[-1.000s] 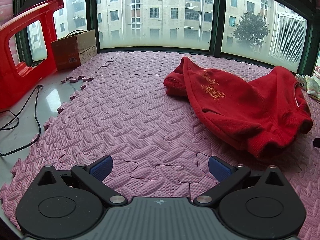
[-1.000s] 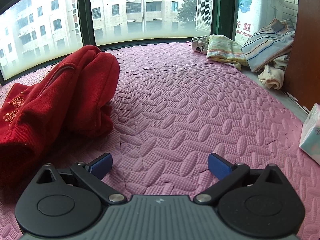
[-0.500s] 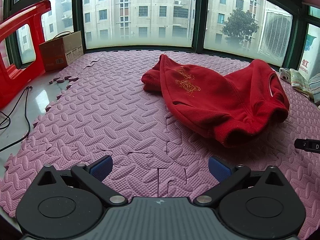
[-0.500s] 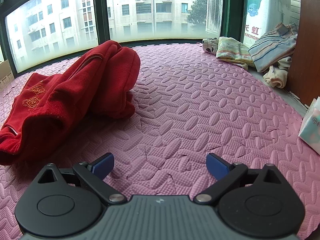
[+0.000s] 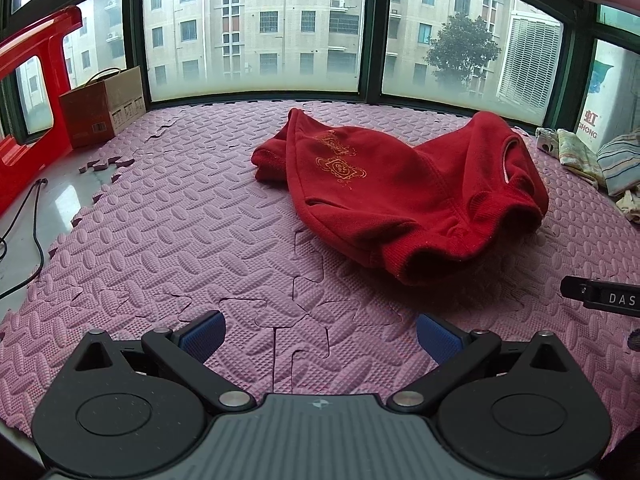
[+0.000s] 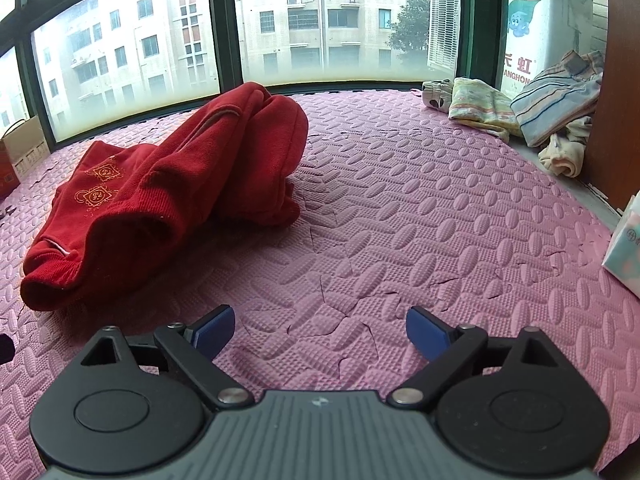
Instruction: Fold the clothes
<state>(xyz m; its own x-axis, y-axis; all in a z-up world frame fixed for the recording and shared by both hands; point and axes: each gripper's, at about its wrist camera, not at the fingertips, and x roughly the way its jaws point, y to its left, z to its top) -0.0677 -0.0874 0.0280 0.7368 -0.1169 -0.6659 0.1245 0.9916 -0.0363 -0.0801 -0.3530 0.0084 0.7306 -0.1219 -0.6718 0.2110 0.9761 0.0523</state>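
A red sweater (image 5: 404,184) lies crumpled on the pink foam mat (image 5: 192,216), unfolded and bunched into two humps. Gold embroidered emblems show on its chest. Its ribbed hem gapes open toward 6 o'clock; one sleeve end sticks out at 10 o'clock, the neckline sits at 2 o'clock.

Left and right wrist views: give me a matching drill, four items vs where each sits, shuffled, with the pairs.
Items:
1. red garment
2. cardboard box
3. pile of light clothes
4. left gripper

Places:
A. far right edge of the mat
B. far left, by the window
C. crumpled mid-mat
D. open over bare pink foam mat

Pairs: 1-C, 2-B, 3-A, 4-D
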